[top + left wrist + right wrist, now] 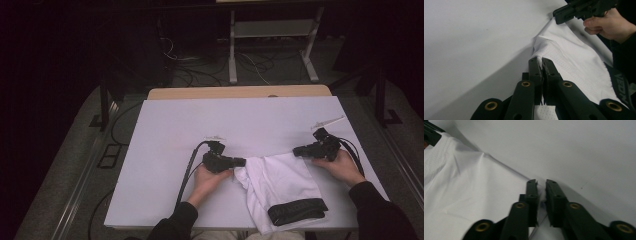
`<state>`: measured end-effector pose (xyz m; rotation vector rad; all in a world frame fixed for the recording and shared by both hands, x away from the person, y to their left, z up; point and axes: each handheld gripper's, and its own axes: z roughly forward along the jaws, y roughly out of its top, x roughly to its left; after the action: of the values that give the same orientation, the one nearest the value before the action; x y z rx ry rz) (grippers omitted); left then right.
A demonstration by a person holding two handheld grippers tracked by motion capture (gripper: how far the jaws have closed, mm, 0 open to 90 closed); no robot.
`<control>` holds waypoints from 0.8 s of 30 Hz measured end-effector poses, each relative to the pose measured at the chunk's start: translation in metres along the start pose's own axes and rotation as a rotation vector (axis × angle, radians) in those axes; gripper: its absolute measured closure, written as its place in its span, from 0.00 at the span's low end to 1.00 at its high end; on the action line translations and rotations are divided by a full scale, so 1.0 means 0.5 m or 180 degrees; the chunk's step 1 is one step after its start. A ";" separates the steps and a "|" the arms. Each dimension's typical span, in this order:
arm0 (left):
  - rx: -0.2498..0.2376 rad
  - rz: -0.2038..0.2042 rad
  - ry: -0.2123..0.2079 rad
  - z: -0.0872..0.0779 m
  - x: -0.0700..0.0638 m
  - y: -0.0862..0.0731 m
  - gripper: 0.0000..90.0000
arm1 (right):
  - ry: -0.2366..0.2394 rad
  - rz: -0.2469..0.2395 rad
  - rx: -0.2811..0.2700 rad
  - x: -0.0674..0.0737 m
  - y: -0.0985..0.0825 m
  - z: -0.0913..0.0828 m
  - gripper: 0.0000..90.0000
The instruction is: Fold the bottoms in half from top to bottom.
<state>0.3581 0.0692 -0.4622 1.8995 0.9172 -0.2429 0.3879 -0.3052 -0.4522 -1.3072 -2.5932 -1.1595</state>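
Evidently mid-spread: white garment (280, 182) lying on the near right part of the white table (200, 130), black waistband (297, 210) toward the table's near edge, free corners pointing away. Left gripper (240, 162) clamped on the garment's far left corner, cloth pinched between the closed jaws and bunched into a small ridge in the left gripper view (541, 61). Right gripper (298, 150) at the opposite far corner, jaws drawn nearly together with a thin edge of fabric caught between them (541, 192). Both held low, close to the tabletop, pointing inward at each other across the cloth. Probable reason: one corner per tool gives control of the whole far edge, so the piece can be lifted, pulled taut or folded toward the waistband without slack in the middle. Waistband left resting flat, likely as an anchor for the rest. Hands (212, 176) behind the tools, forearms entering from the near side. Some wrinkling between the two grips, fabric not yet taut.
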 end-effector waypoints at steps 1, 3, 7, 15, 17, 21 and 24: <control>-0.0003 0.0055 0.0025 -0.001 -0.003 0.001 0.96 | 0.0005 0.0006 -0.0011 -0.001 0.000 -0.001 0.95; -0.0001 0.0120 0.0053 -0.003 -0.009 0.003 0.96 | 0.0014 0.0028 -0.0033 -0.001 0.001 -0.003 0.96; -0.0024 0.0184 0.0079 -0.008 -0.012 0.005 0.96 | -0.0028 0.0001 -0.0040 0.004 0.003 -0.005 0.97; -0.0070 0.0350 0.0190 -0.024 -0.019 0.018 0.96 | -0.0122 0.0066 -0.0083 0.012 0.014 -0.003 0.97; -0.0083 0.0397 0.0217 -0.029 -0.020 0.020 0.96 | -0.0161 0.0074 -0.0105 0.014 0.017 -0.001 0.97; -0.0099 0.0445 0.0254 -0.040 -0.021 0.027 0.96 | -0.0210 0.0085 -0.0150 0.020 0.025 0.005 0.97; -0.0139 0.0437 0.0271 -0.049 -0.019 0.028 0.96 | -0.0227 0.0080 -0.0168 0.023 0.031 0.009 0.97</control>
<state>0.3560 0.0813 -0.4351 1.9350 0.8372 -0.0599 0.3926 -0.2886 -0.4421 -1.4126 -2.6039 -1.2072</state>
